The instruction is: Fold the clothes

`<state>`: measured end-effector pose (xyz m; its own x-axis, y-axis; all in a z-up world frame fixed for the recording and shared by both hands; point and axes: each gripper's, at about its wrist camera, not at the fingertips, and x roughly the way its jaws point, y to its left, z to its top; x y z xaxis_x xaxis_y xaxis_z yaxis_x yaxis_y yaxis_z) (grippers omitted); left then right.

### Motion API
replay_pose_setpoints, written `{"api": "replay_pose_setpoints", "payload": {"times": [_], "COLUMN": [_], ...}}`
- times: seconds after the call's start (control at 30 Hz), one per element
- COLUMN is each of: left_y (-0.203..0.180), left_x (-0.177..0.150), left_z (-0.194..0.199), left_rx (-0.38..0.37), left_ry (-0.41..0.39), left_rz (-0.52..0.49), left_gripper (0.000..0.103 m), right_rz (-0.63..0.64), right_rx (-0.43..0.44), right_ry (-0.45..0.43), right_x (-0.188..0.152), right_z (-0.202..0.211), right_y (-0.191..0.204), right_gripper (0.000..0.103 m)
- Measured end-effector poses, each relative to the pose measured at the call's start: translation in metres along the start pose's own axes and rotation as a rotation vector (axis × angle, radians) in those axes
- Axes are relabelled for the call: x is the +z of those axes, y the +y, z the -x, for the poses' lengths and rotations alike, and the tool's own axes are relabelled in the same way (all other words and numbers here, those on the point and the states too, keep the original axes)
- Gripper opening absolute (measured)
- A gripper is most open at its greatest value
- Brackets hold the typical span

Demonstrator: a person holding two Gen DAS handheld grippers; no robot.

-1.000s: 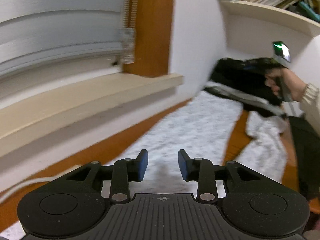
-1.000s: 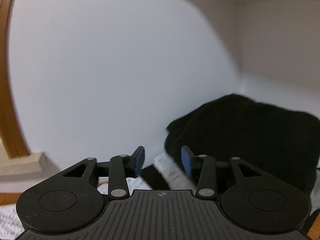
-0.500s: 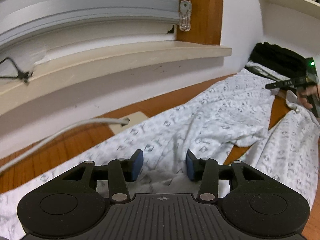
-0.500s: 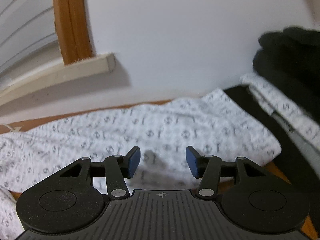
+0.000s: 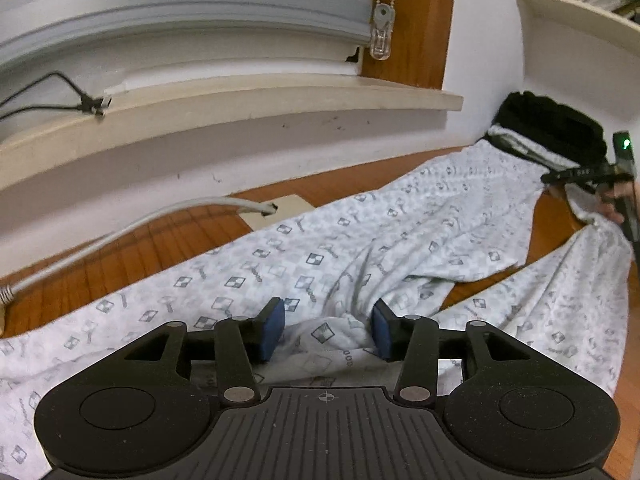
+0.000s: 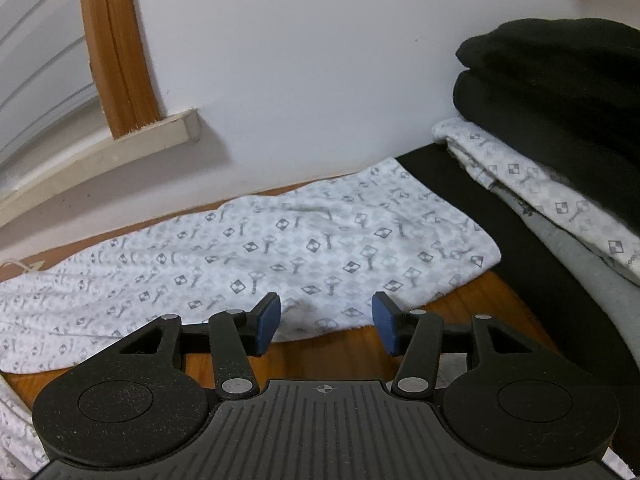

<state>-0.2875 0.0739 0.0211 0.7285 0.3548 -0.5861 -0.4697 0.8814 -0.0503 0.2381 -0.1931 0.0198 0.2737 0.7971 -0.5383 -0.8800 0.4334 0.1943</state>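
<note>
The left claw [image 5: 327, 330] is opening over a bunched fold of the patterned white pyjama trousers [image 5: 360, 240], spread across the wooden surface [image 5: 132, 248]; its base hides the near cloth. The right claw [image 6: 326, 322], part open and empty, now hangs lower, over the hem; half a second ago that hem sat further off.

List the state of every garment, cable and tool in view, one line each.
Patterned trousers: spread flat on the floor, unfolded.
Black garment: folded, stacked on a folded patterned garment.
Grey cable: loose, end unplugged.
Left tool: jaws opening, cloth bunched between, ungripped.
Right tool: open, empty, above the trouser hem.
</note>
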Motion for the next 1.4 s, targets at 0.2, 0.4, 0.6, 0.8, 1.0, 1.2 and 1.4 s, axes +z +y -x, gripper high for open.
{"api": "replay_pose_setpoints", "payload": {"times": [0.2, 0.4, 0.6, 0.8, 1.0, 1.2, 1.4], "left_y": [-0.034, -0.064, -0.050, -0.066, -0.096, -0.123, -0.134], "left_x": [0.018, 0.052, 0.075, 0.061, 0.064, 0.065, 0.050], "left_z": [-0.008, -0.044, -0.055, -0.048, -0.032, -0.069, -0.075], "left_rx": [0.046, 0.024, 0.046, 0.069, 0.089, 0.016, -0.030], "left_ry": [-0.019, 0.013, -0.049, -0.074, -0.171, -0.010, 0.088], "left_rz": [-0.124, -0.217, -0.098, -0.127, -0.196, -0.272, -0.307], "left_gripper": [0.055, 0.041, 0.005, 0.024, 0.038, 0.024, 0.025], "right_rz": [-0.039, -0.038, -0.007, -0.028, -0.034, -0.038, -0.046], "right_rx": [0.015, 0.020, 0.023, 0.043, 0.041, 0.040, 0.040], "right_ry": [-0.020, -0.013, -0.002, -0.011, -0.014, -0.015, -0.020], "right_x": [0.000, 0.000, 0.002, 0.003, 0.002, 0.001, 0.001], "right_z": [0.001, 0.001, 0.000, 0.002, 0.002, 0.002, 0.002], "right_y": [-0.005, -0.004, -0.002, -0.007, -0.008, -0.008, -0.009], "right_gripper": [0.058, 0.059, 0.061, 0.062, 0.062, 0.062, 0.063]}}
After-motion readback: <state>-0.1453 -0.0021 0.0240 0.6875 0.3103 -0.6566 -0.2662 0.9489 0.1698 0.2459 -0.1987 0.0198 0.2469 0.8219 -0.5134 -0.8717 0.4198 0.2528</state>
